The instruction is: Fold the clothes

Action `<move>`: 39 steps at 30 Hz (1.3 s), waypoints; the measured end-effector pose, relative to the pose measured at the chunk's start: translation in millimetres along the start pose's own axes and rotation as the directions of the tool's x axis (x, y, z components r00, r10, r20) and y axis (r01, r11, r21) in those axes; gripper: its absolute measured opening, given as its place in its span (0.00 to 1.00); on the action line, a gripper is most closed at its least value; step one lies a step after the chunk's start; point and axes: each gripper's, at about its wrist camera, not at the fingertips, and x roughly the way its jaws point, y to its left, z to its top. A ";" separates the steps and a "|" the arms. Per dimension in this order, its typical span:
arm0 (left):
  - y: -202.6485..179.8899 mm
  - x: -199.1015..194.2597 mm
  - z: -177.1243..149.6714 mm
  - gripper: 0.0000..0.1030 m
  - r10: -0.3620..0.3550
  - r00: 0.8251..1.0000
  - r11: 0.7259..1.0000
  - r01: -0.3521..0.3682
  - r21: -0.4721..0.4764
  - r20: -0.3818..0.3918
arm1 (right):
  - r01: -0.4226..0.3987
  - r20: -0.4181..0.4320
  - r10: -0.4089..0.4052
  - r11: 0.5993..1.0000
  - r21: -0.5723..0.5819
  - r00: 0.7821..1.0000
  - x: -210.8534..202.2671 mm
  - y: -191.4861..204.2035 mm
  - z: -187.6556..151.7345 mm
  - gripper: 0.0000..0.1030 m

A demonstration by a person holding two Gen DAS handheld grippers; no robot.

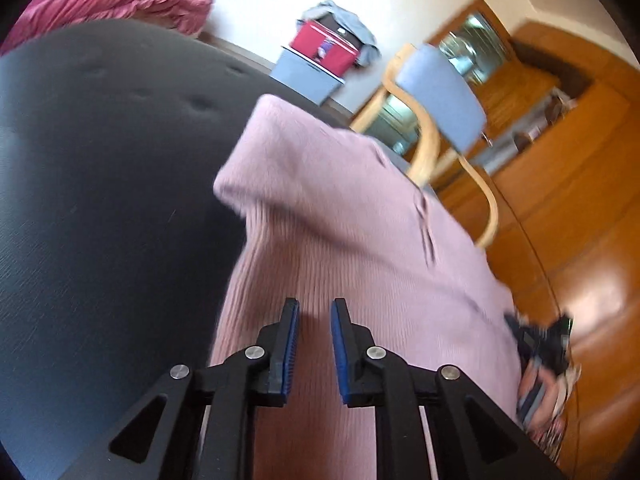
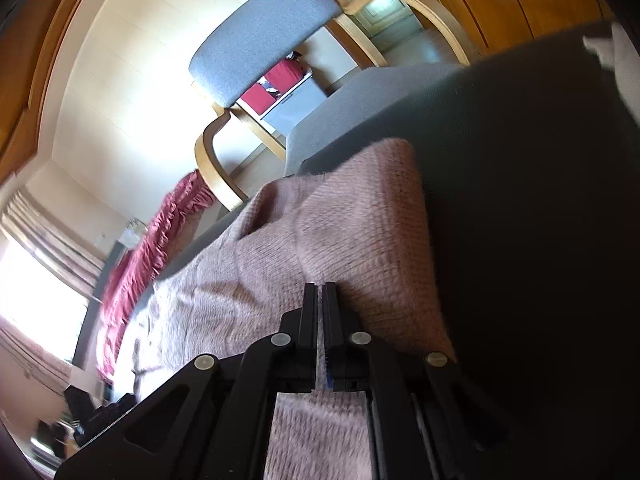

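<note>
Pink knit sweater (image 1: 360, 216) beneath parted left fingers (image 1: 290, 344), right fingers (image 2: 310, 316) nearly closed above it

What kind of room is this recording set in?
Probably a home living or dining room: a blue-cushioned bentwood chair, wooden glass-fronted cabinets, and a pink ribbed knit sweater spread on a dark grey surface.

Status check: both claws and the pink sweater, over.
Left claw open, nothing between its pads. Right claw nearly shut, fabric in the slit. Pink sweater partly folded on the dark surface. Nothing in the way.
</note>
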 end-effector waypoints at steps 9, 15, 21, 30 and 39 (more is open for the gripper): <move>21.1 -57.3 -47.5 0.15 -0.045 0.999 0.996 0.045 0.072 0.004 | -0.034 -0.106 0.019 0.988 -0.149 0.994 -70.0 26.1 -46.7 0.35; 30.0 -82.1 -77.4 0.15 -0.108 0.994 0.988 0.106 0.114 0.011 | 0.024 -0.108 -0.040 0.988 -0.150 0.993 -123.4 5.0 -80.7 0.36; 33.2 -93.0 -93.1 0.15 -0.171 0.985 0.978 0.171 0.116 -0.013 | 0.034 -0.157 -0.051 0.994 -0.107 0.986 -142.6 -20.2 -113.8 0.36; 44.4 -102.0 -112.4 0.20 -0.317 0.945 0.945 0.323 0.061 -0.082 | -0.190 -0.205 0.174 0.980 -0.063 0.963 -164.7 -29.7 -158.3 0.54; 50.2 -95.5 -131.0 0.20 -0.441 0.883 0.895 0.447 -0.001 -0.158 | -0.398 -0.339 0.339 0.909 -0.122 0.878 -162.6 -8.4 -199.5 0.54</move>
